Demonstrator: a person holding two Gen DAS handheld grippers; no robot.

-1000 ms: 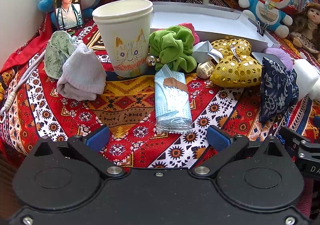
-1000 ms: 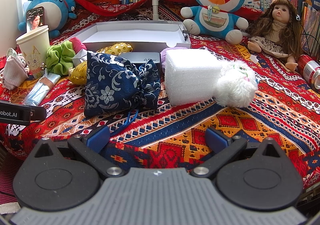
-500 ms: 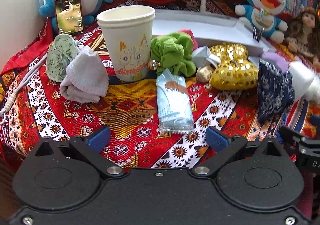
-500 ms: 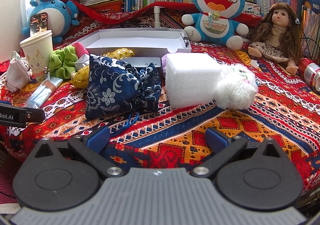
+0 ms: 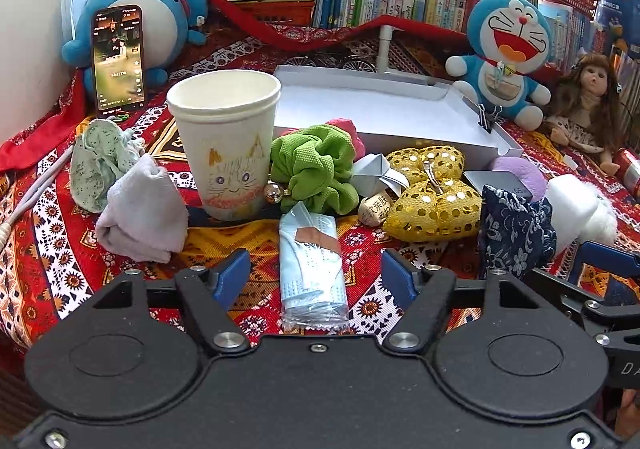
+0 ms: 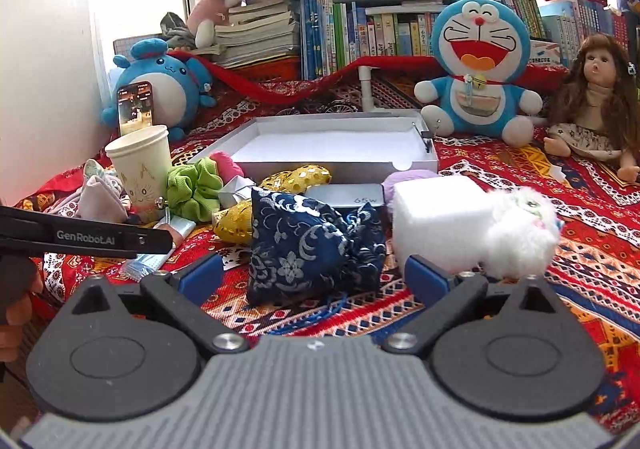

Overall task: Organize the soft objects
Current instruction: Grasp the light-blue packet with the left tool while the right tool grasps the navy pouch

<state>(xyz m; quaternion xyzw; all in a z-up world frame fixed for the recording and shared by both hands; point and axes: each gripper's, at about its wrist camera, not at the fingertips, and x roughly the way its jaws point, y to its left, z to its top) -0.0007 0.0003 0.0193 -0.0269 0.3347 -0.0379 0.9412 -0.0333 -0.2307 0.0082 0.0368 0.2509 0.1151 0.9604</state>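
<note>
We find the packaged mask (image 5: 312,261) lying near-centre on the cloth, long axis running near-to-far, between the left gripper (image 5: 314,275) fingers — jaws closing, pads not yet touching.

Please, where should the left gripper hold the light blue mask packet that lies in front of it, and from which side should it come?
Grip the mask packet across its narrow width, near the middle. It lies flat, long axis pointing away from the left gripper, so come from the near end, low. Its jaws are closing, one on either side of the packet, not yet touching.
</note>
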